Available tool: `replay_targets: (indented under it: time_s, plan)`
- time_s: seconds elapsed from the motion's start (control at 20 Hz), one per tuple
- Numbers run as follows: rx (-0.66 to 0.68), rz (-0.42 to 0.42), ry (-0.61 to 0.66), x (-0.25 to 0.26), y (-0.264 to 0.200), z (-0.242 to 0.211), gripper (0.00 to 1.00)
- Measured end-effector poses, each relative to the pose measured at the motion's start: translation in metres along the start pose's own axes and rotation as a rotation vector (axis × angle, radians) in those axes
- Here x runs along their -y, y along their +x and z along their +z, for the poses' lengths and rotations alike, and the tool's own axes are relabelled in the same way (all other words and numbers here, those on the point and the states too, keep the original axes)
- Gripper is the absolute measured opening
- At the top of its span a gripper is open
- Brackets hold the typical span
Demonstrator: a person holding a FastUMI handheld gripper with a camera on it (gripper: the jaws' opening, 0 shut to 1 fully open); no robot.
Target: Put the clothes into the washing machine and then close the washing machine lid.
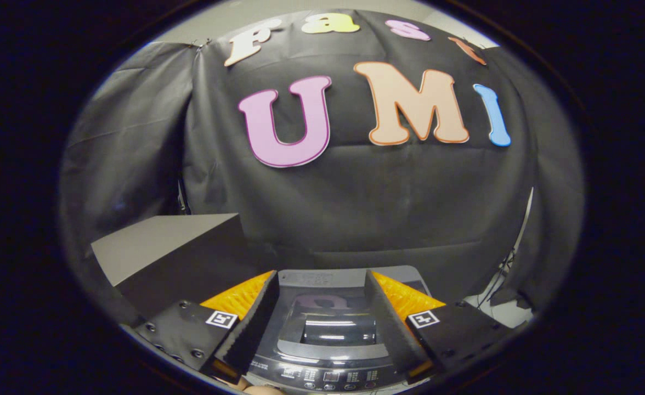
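Observation:
The washing machine point(328, 340) sits below and just ahead of my fingers, seen from its front. Its grey lid point(333, 307) with a dark glossy window lies flat and closed over the tub. The control panel point(331, 376) with small buttons runs along the machine's near edge. My gripper point(320, 280) hovers above the lid, open, its two fingers spread wide with nothing between them. No clothes are visible.
A grey box-like block point(163, 258) with a flat top stands to the left of the machine, beside my left finger. The black cloth wall point(355, 208) hangs close behind the machine. Cables point(498, 280) and pale floor point(501, 312) show to the right.

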State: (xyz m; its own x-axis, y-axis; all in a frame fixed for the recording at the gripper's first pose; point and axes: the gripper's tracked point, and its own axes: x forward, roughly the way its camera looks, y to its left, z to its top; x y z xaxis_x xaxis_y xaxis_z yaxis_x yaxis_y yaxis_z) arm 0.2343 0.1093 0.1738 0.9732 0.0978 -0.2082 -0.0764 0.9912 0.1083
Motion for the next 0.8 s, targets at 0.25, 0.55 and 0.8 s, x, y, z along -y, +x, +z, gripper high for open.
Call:
replay_targets:
  time_s: [0.25,0.55,0.8]
  plan:
    - [0.055,-0.016,0.03,0.024,-0.045,-0.002,0.97]
    - [0.099,-0.09,-0.003,0.069,-0.105,-0.035,0.97]
    - [0.184,-0.059,0.002,0.088,-0.154,-0.063,0.97]
